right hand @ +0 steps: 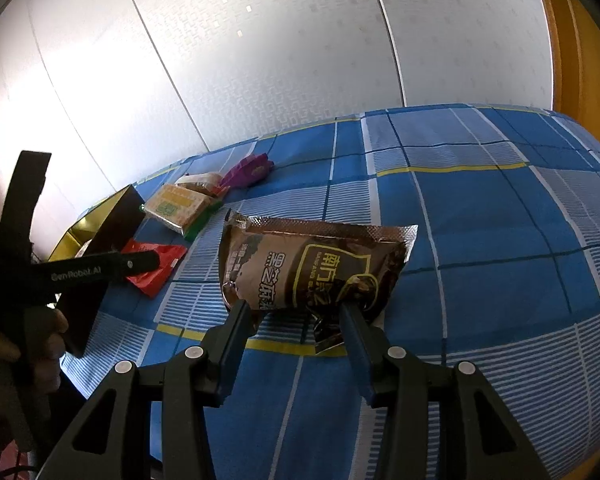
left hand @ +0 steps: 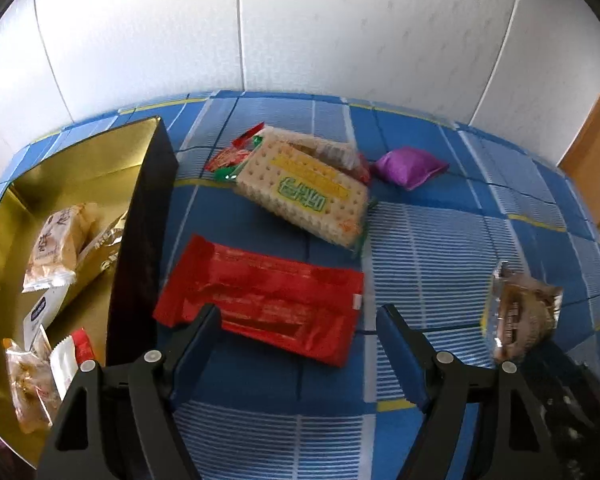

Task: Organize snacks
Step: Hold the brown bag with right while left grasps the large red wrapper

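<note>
Several packets already lie in the gold box (left hand: 80, 160). Your right gripper (right hand: 296, 312) pinches the brown sachet (right hand: 312, 264), lifted; your left gripper (left hand: 300, 316) hangs spread above the red packet (left hand: 260, 296). Crackers (left hand: 304, 196) and purple pouch (left hand: 410, 168) remain on the cloth.

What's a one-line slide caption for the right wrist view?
Right tool shut on a brown foil snack pouch above the blue plaid cloth, with the left tool beside the gold-lined box.

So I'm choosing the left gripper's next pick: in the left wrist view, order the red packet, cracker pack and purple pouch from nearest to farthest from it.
From the left gripper:
1. Red packet, lying flat right at the fingertips.
2. Cracker pack, mid-cloth, beyond the red one.
3. Purple pouch, farthest, back and to the right.
</note>
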Demonstrator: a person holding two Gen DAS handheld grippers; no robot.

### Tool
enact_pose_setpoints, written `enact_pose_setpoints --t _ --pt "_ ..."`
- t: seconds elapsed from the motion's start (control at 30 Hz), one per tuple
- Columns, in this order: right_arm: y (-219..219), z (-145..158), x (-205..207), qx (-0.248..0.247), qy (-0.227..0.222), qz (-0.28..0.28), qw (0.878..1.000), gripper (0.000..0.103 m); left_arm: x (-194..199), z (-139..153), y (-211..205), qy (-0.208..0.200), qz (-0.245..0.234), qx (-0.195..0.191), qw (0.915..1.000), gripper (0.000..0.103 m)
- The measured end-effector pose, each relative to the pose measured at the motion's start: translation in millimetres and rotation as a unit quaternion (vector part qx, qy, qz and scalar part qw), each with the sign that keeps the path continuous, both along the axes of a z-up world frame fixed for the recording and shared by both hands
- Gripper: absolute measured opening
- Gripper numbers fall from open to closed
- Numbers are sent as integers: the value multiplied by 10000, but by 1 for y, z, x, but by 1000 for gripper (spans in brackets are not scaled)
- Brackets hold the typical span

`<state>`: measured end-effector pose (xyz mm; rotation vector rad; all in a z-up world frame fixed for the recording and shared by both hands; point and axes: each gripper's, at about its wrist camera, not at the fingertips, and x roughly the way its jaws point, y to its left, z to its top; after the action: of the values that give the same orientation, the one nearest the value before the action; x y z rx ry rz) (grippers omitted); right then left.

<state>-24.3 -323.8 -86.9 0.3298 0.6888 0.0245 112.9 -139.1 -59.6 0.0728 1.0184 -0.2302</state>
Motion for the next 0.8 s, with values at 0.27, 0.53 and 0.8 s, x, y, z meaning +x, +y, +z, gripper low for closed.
enact_pose_setpoints --t 0.27,0.53,0.8 --pt "0 0 0 55 -2 -15 10000 47 -11 12 8 395 -121 -669 9969 80" --pt "-6 0 -2 284 -44 -89 9995 47 -2 -2 18 1048 589 -1050 9872 85" --pt "-12 -2 -2 543 -35 -107 9985 47 34 -8 12 1031 1692 -872 9763 87"
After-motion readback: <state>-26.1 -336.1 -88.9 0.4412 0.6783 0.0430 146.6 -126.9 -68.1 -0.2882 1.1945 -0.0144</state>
